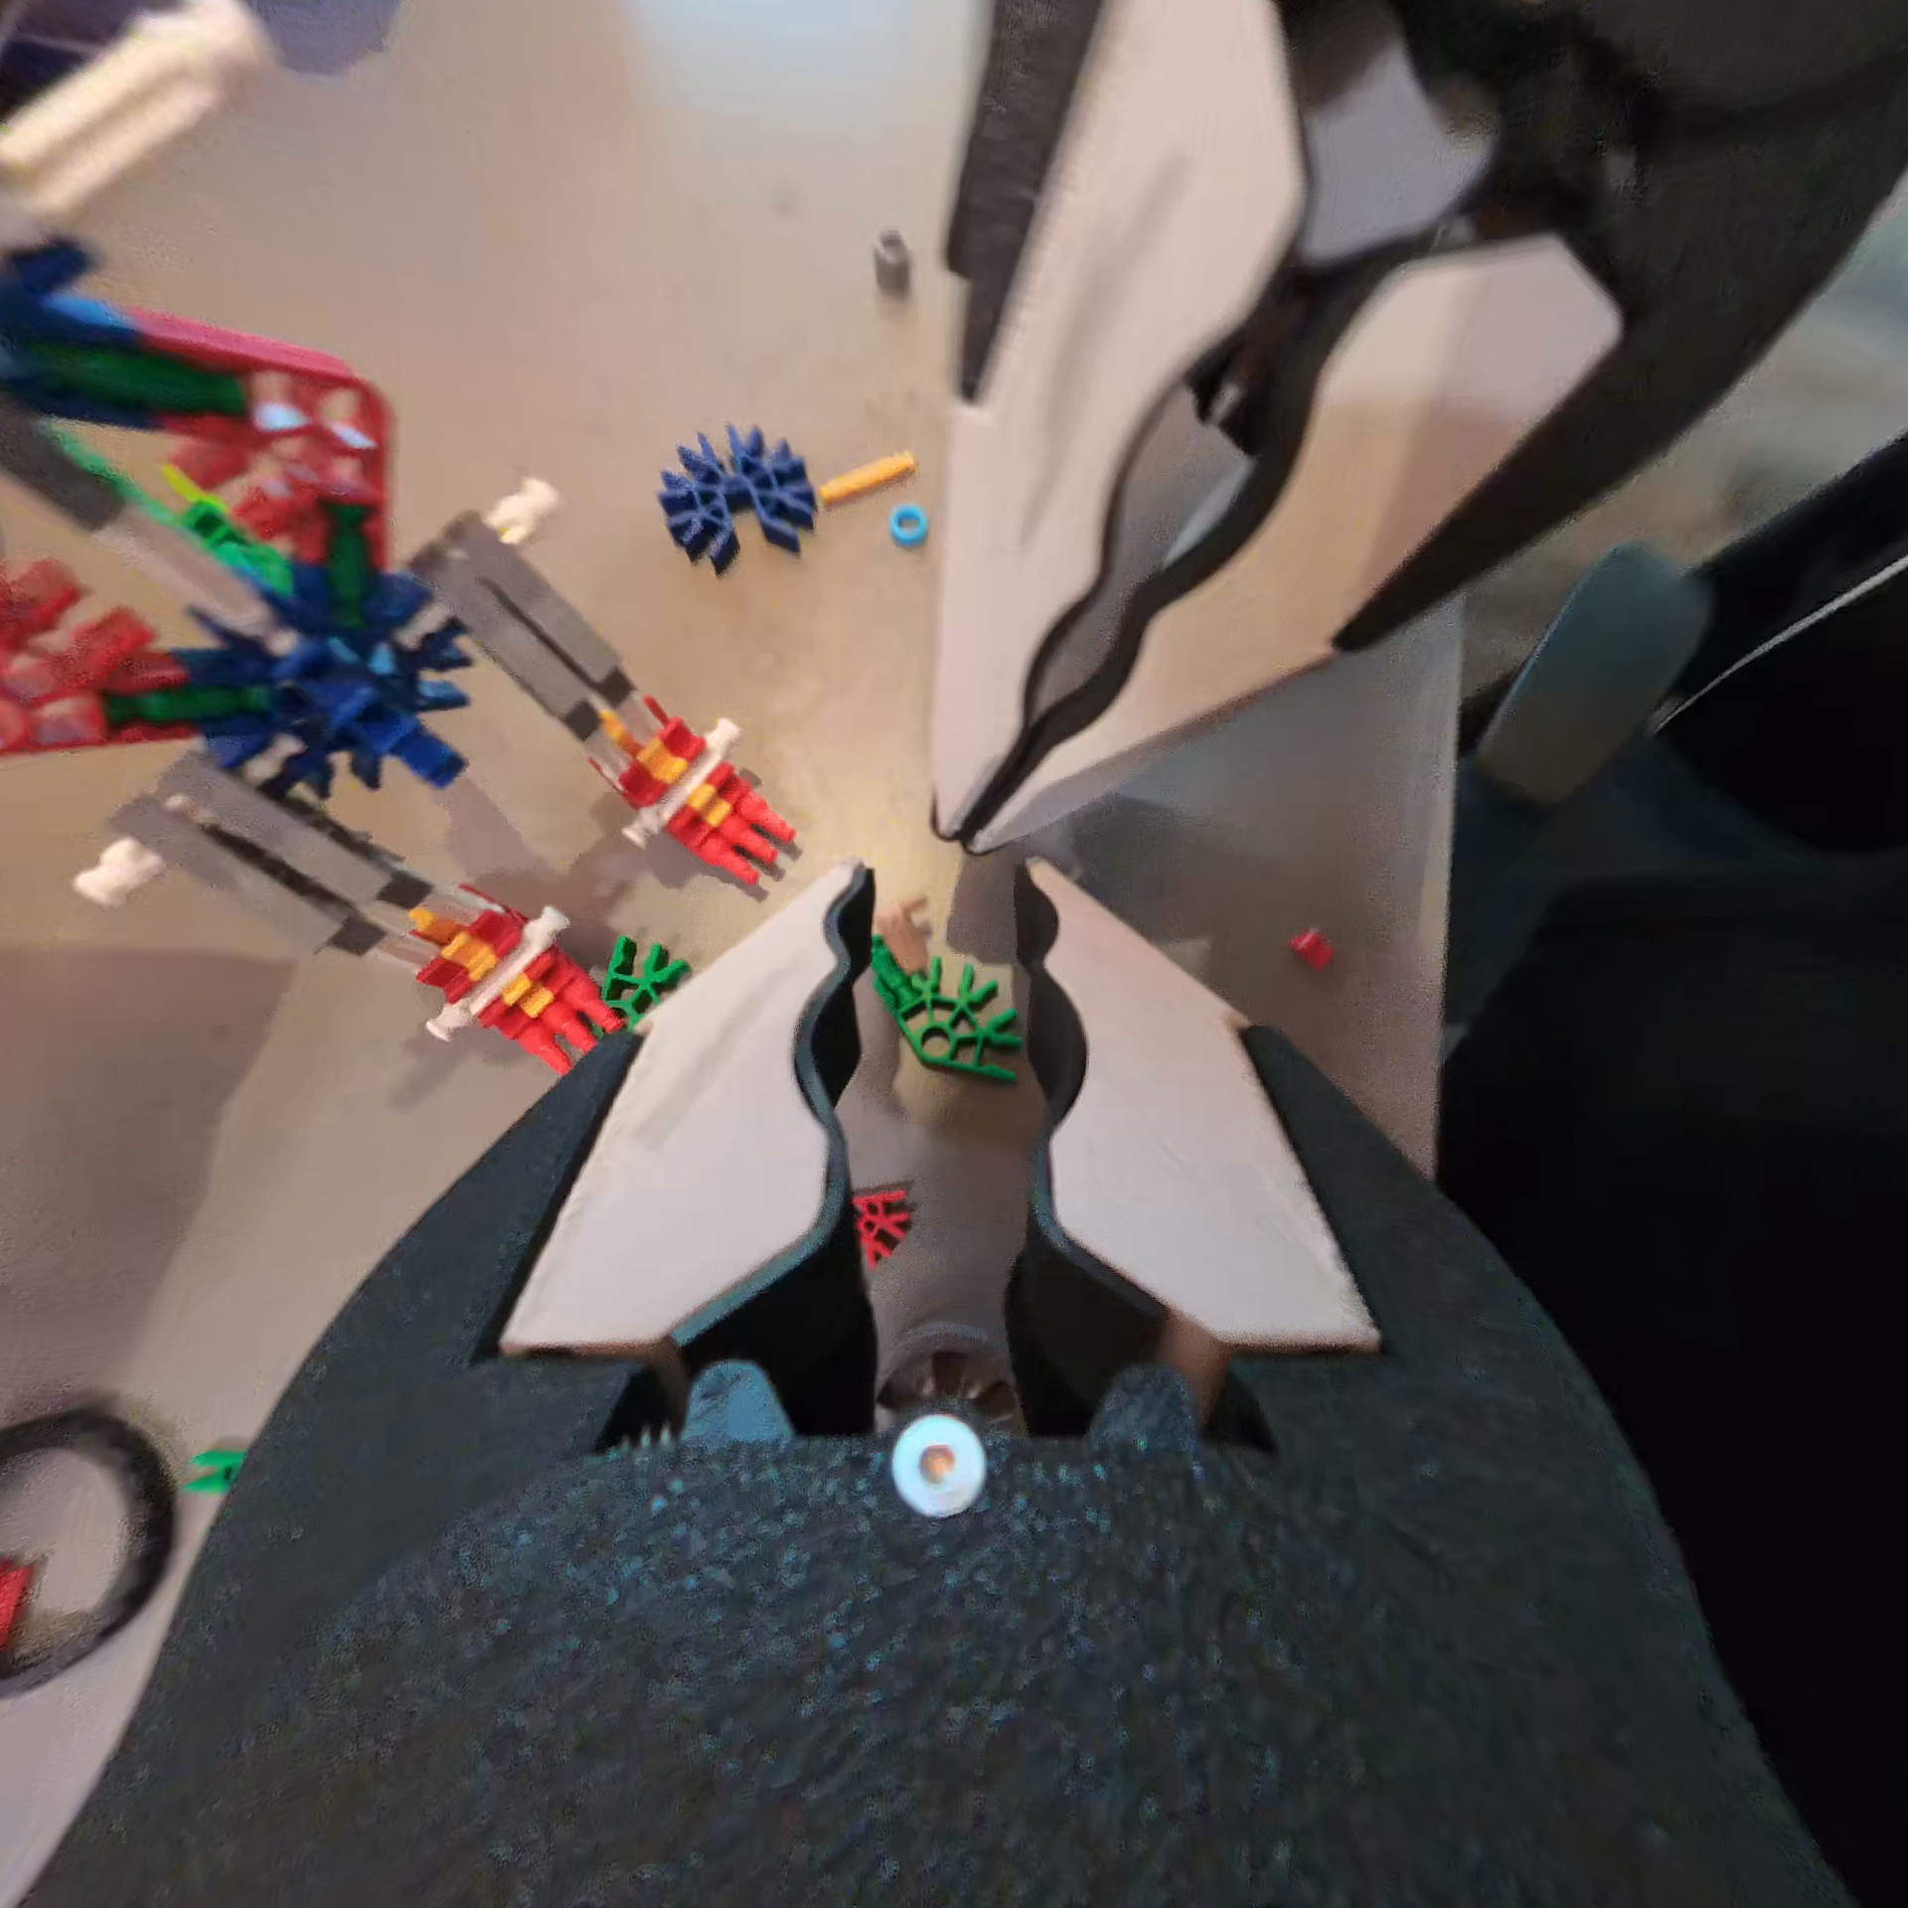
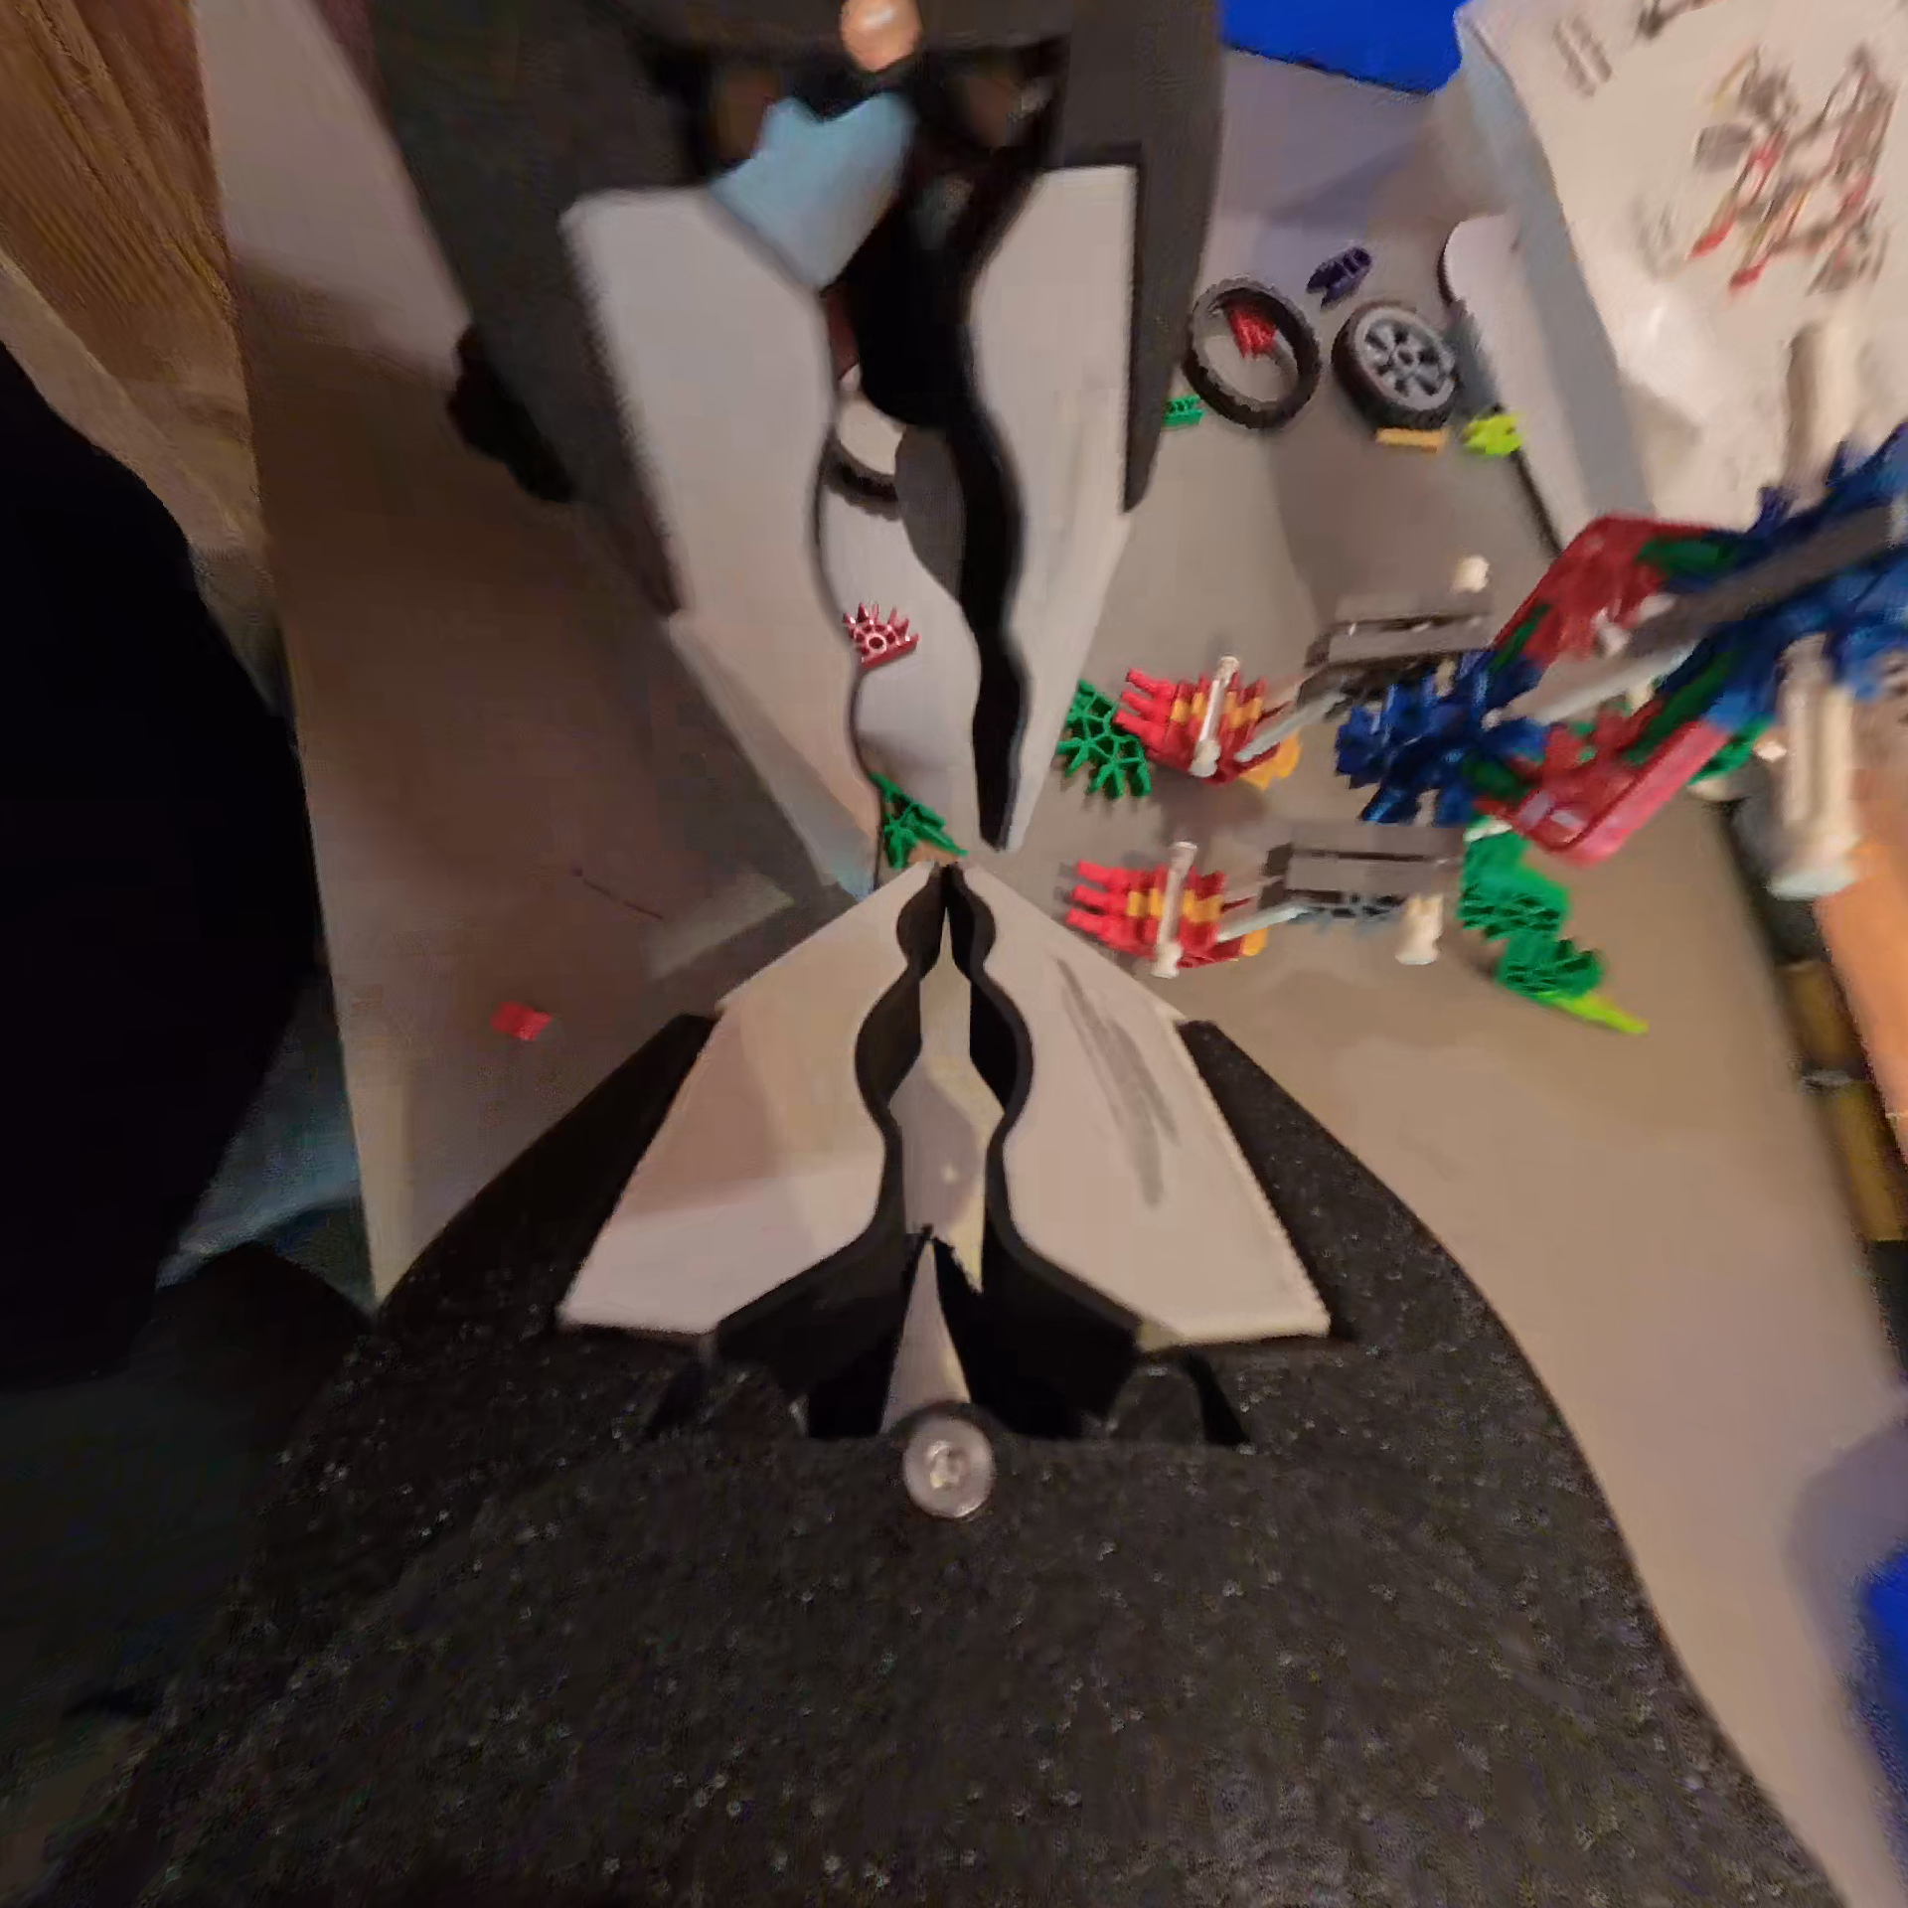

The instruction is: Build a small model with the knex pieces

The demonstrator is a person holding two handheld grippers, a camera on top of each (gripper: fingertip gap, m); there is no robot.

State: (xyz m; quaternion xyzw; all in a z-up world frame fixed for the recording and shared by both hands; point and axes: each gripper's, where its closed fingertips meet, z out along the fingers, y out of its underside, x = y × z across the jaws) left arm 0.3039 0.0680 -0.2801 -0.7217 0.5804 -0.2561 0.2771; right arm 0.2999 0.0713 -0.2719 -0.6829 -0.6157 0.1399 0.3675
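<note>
Both grippers are hovered tip-to-tip near the tabletop's edge: left gripper parted and empty over a green connector, right gripper pinched closed, nothing seen held; toy model looks half-built.

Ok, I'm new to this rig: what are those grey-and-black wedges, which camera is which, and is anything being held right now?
Each wedge pair is hand-held tongs with a camera behind, looking along the fingers. The left view shows the left tongs, open, a green connector on the beige table visible between them; the right tongs point in nose to nose. The right view looks along the right tongs, shut; I see nothing gripped. Nearby lie a toy-rod model with red feet, loose blue connectors, a yellow rod and a grey-hubbed wheel.
</note>
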